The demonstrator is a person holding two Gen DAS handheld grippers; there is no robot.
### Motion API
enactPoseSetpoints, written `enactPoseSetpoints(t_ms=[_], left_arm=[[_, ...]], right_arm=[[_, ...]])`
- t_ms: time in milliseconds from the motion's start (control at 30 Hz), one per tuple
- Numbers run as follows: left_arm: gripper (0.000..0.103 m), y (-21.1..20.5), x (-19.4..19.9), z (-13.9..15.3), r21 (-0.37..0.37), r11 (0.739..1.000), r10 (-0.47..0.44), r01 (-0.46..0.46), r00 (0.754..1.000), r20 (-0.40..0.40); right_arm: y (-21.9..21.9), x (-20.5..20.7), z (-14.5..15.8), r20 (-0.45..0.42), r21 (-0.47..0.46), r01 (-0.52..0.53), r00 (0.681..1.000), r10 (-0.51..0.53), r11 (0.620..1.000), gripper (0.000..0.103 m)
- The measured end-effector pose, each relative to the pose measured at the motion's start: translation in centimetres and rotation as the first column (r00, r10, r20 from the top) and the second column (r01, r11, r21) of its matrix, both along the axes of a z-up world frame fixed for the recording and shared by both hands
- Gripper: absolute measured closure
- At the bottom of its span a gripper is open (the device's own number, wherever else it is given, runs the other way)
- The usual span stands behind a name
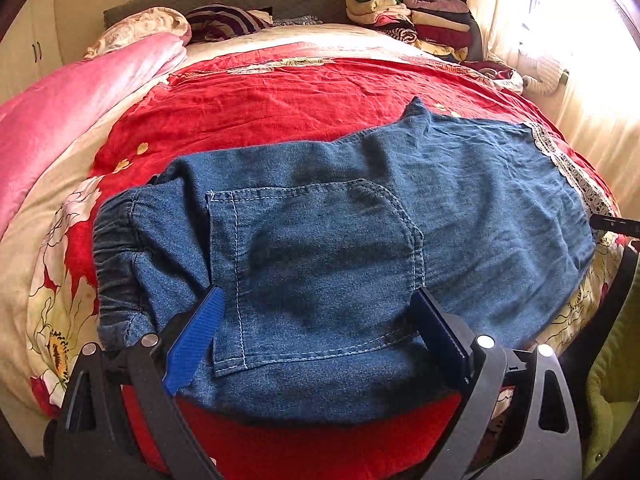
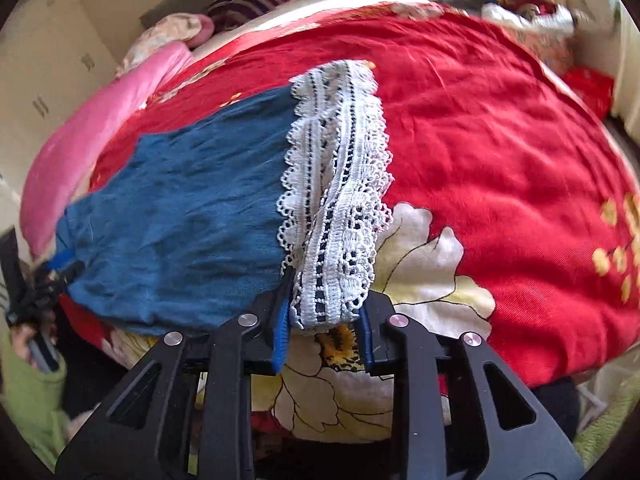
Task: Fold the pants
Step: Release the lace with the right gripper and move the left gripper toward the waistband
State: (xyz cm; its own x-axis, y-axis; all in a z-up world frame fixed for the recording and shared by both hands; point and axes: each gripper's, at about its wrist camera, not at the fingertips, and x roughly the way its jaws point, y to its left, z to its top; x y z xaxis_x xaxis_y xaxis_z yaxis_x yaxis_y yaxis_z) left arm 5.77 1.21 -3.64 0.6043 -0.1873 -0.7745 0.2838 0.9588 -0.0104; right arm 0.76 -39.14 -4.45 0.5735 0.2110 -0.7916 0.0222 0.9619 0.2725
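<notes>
Blue denim pants (image 1: 340, 240) lie folded lengthwise on the red bedspread (image 1: 280, 96), elastic waist at the left, back pocket facing up, white lace hem (image 1: 568, 168) at the right. My left gripper (image 1: 316, 316) is open, its jaws wide apart over the pocket near the pants' front edge. In the right wrist view the pants (image 2: 180, 220) stretch away to the left. My right gripper (image 2: 324, 312) is closed on the white lace hem (image 2: 336, 200) and lifts its near end slightly off the bed.
A pink quilt (image 1: 80, 96) lies along the bed's left side. A pile of folded clothes (image 1: 408, 16) sits at the back right by the curtain. A striped garment (image 1: 224, 20) lies near the headboard. Green fabric (image 1: 612, 380) is at the near right.
</notes>
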Motion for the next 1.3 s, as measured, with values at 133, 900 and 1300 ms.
enactPoseSetpoints(t_ms=[133, 900, 1300], left_arm=[[0.01, 0.4, -0.1, 0.1, -0.025, 1.0, 0.002, -0.002, 1.0, 0.001], [0.01, 4.8, -2.3, 6.2, -0.099, 0.989, 0.124, -0.109, 0.981, 0.153], [0.043, 7.2, -0.2, 7.1, -0.16, 0.976, 0.166, -0.145, 0.978, 0.124]], right_arm=[[-1.5, -1.2, 0.5, -0.004, -0.037, 0.039, 0.999, -0.039, 0.999, 0.084], [0.2, -1.7, 6.1, 0.205, -0.129, 0.059, 0.978, -0.032, 0.99, 0.029], [13.8, 6.1, 6.3, 0.197, -0.26, -0.3, 0.914, 0.355, 0.918, 0.027]])
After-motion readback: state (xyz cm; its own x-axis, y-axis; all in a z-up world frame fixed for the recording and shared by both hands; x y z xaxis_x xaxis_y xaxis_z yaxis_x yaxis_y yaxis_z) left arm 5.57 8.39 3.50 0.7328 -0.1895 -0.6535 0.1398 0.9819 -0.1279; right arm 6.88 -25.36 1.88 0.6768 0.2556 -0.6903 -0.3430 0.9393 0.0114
